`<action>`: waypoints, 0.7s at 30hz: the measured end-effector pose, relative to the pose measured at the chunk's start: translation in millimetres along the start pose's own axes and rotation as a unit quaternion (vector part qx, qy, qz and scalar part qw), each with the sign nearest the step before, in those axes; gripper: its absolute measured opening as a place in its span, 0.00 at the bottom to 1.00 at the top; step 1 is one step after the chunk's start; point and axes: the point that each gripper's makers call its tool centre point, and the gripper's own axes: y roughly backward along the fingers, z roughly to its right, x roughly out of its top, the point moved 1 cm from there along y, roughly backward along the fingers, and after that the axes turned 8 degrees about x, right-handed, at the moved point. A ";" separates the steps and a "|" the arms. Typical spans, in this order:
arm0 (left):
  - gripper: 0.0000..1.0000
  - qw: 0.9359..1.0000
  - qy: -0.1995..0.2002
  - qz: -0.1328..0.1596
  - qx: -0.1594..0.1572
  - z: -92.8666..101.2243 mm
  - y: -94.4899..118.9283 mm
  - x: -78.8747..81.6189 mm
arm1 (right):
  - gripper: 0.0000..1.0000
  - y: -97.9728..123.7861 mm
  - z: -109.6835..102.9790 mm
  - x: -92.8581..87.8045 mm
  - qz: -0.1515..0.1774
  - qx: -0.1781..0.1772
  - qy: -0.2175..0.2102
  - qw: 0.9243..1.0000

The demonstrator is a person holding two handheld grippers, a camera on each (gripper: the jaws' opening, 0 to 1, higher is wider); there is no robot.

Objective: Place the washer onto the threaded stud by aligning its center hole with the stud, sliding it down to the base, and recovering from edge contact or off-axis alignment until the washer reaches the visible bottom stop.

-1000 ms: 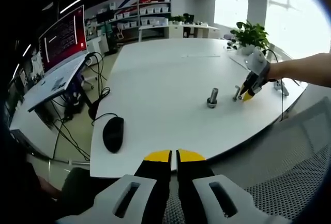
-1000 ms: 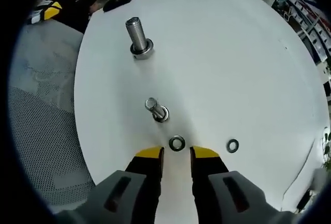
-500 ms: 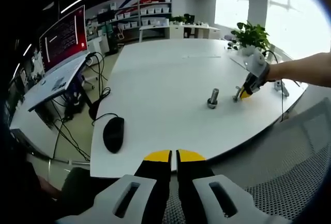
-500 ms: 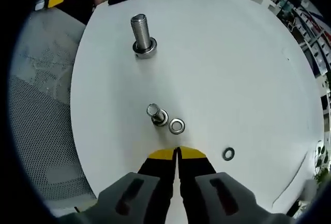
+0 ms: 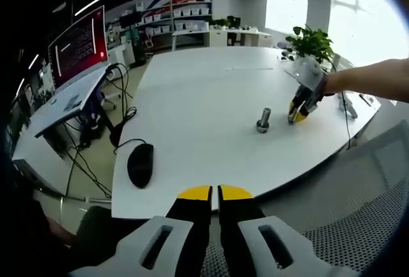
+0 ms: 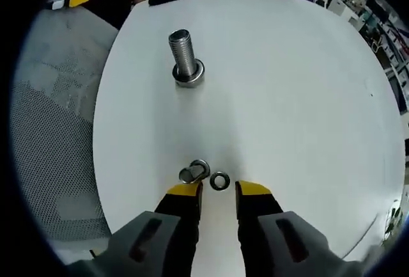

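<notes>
I am holding the right gripper (image 6: 215,192) low over the round white table (image 6: 307,98), its yellow-tipped jaws standing a little apart and holding nothing, because I am getting ready to take the small flat steel washer (image 6: 220,180). This washer is lying flat on the table just ahead of the jaw gap, at about 12 o'clock from the tips, with its hole facing up, so its axis is pointing away from the table. Just beside it, at 9 o'clock, the short threaded steel stud (image 6: 193,171) is standing upright on its base, tip toward my camera. Farther away at 11 o'clock the larger grey threaded bolt (image 6: 185,59) is also standing upright. I judge the washer must be lifted and centred over the short stud. The left gripper (image 5: 214,194) is waiting off the table edge, jaws closed together on nothing, near the black computer mouse (image 5: 140,165).
</notes>
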 end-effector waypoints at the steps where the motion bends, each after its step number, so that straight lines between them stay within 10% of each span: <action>1: 0.01 1.000 0.000 0.000 0.000 0.1 0.1 0.0 | 0.21 0.2 0.6 -0.5 -0.005 0.000 0.006 1.000; 21: 0.01 1.000 -0.001 -0.001 -0.001 0.5 0.2 -0.4 | 0.14 -0.2 -5.5 2.5 -0.004 -0.004 0.031 0.999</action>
